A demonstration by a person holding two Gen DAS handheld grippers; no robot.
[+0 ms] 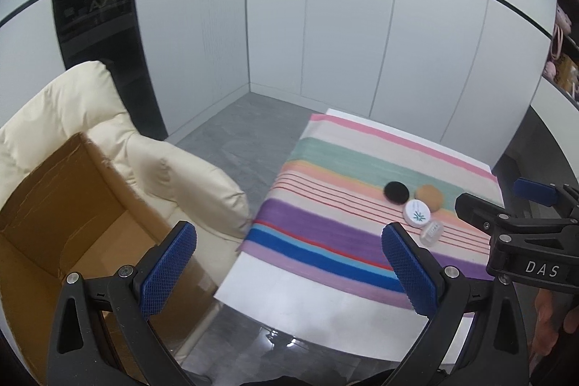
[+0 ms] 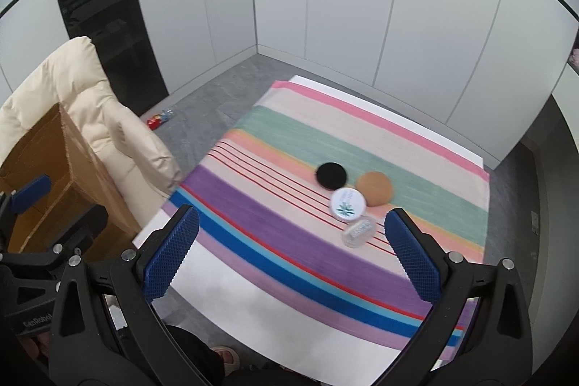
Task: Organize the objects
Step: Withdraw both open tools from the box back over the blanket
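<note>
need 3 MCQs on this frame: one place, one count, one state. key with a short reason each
1. Where is the cardboard box?
A. On the cream chair
B. On the striped cloth
C. Under the table

2. How many small items lie on the striped cloth?
A. Two
B. Four
C. Six

3. What state is the right gripper in?
A. Shut on a lid
B. Shut, holding nothing
C. Open, holding nothing

Key: 1 A, the box sits on the chair's seat. 2 B: black disc, tan puff, white lid, clear jar. 3 C, blue pads stand wide apart with nothing between.
</note>
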